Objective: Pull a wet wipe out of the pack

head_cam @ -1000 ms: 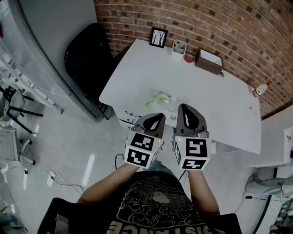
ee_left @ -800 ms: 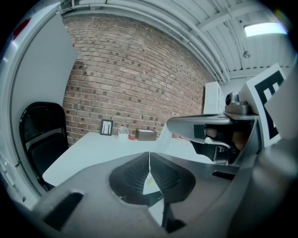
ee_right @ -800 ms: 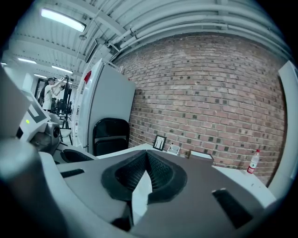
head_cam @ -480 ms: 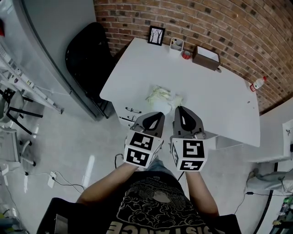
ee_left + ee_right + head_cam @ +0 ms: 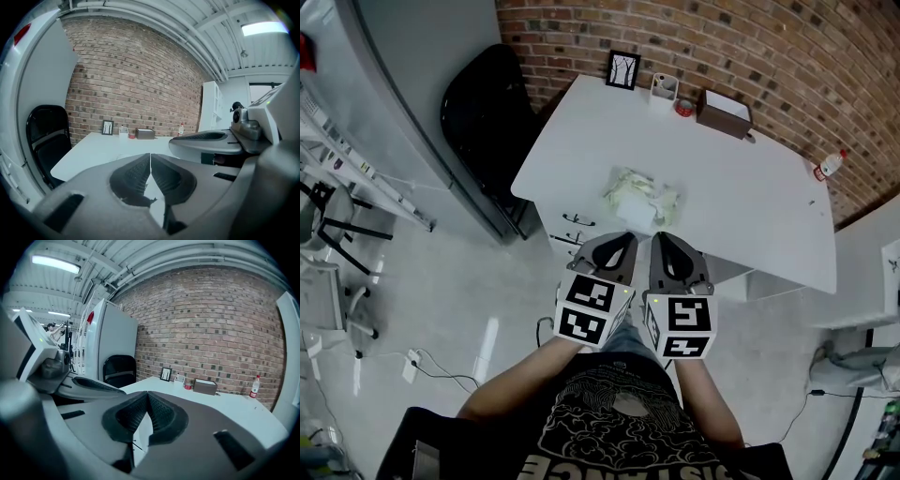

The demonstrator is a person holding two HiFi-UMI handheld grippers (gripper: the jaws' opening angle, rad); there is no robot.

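Nearby, one wipe pack (image 5: 639, 195) on one table (image 5: 741, 202); left gripper (image 5: 624, 236), right gripper (image 5: 660, 236) both pressed together.

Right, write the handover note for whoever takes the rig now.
Left tool: shut, empty, held short of the table's near edge.
Right tool: shut, empty, close beside the left one.
Pack: lies on the table near its front edge, just ahead of both tools; neither touches it.
Done: nothing that shows; no wipe in either tool.
Left: reach the pack, probably steady it with one tool, and pull a wipe out with the other.
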